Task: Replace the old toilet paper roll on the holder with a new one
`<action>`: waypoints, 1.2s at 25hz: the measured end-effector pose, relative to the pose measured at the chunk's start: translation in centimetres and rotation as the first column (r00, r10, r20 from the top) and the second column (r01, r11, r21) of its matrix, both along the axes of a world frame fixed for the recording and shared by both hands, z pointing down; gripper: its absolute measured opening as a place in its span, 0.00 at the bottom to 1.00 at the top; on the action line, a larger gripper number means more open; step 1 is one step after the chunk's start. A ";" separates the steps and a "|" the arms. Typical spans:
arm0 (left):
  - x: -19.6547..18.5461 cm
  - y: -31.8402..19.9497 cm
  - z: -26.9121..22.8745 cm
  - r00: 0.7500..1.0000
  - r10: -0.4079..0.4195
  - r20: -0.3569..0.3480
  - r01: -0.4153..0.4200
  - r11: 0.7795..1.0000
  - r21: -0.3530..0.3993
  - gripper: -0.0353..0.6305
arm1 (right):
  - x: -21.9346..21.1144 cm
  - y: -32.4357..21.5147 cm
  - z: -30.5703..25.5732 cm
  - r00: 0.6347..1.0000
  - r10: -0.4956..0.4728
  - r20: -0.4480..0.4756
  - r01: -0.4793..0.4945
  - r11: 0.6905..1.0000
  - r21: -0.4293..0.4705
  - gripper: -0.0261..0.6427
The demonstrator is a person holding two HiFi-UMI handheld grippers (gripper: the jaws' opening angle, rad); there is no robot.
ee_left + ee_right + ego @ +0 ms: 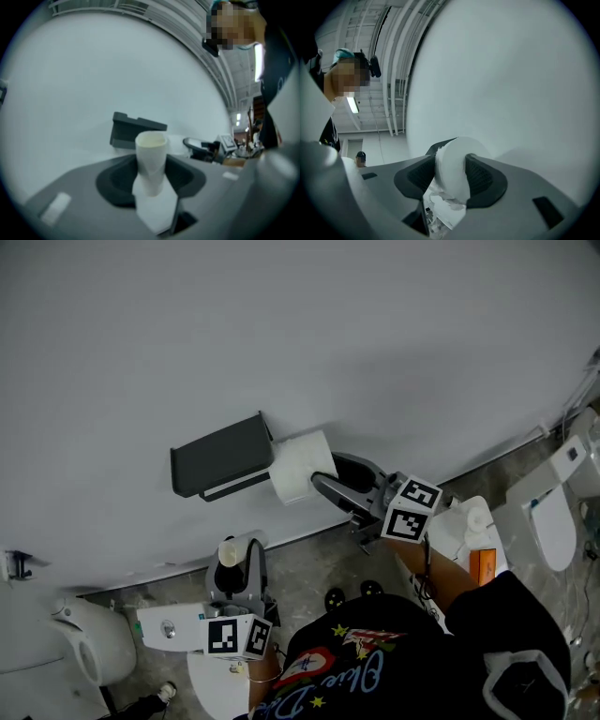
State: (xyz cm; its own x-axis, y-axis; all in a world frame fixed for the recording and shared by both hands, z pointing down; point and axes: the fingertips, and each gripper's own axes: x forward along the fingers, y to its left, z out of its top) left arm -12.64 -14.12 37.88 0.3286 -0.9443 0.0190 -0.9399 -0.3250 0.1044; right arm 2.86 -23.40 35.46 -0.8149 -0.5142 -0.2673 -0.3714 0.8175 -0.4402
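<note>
A dark grey holder point(221, 468) is fixed to the white wall; it also shows as the holder point(136, 131) in the left gripper view. My right gripper point(322, 477) is shut on a full white toilet paper roll point(301, 466), which sits right against the holder's right end. In the right gripper view the roll point(452, 174) fills the gap between the jaws, with torn paper hanging below it. Lower down, my left gripper point(233, 559) is shut on the old cardboard tube point(230, 551). The tube point(151, 159) stands upright with a scrap of paper on it, well apart from the holder.
A toilet point(91, 645) stands at the lower left and another toilet point(553, 519) at the right. A white container point(461, 527) and an orange object point(483, 565) sit near my right arm. The floor below is mottled stone.
</note>
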 end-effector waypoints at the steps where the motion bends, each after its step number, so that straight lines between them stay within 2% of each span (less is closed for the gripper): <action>1: -0.1 0.1 0.1 1.000 -0.002 -0.001 0.002 1.000 -0.004 0.32 | -0.8 0.0 0.1 1.000 -0.012 -0.004 0.012 1.000 0.000 0.35; 10: -0.3 0.2 0.8 1.000 0.023 -0.005 -0.023 0.999 -0.030 0.32 | -7.1 1.2 0.1 0.995 -0.090 -0.046 0.091 0.996 0.020 0.35; 15: -1.0 0.2 0.8 1.000 0.009 -0.015 -0.010 1.000 -0.024 0.32 | -9.8 1.6 0.3 0.990 -0.127 -0.058 0.127 0.992 0.003 0.35; 19: -1.6 0.4 1.1 1.000 -0.007 -0.029 0.007 1.000 -0.023 0.32 | -11.8 2.1 0.8 0.981 -0.160 -0.106 0.162 0.987 0.009 0.34; 30: -2.2 -0.1 1.4 0.999 -0.039 -0.028 0.038 0.999 -0.032 0.32 | -12.2 2.3 1.4 0.972 -0.158 -0.173 0.170 0.984 0.054 0.34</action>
State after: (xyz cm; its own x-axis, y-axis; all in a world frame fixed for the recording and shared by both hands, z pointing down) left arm -14.81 -14.19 39.30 0.2928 -0.9553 0.0401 -0.9482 -0.2846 0.1410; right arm -9.31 -21.06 36.90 -0.9227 -0.3552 -0.1499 -0.2933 0.8991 -0.3248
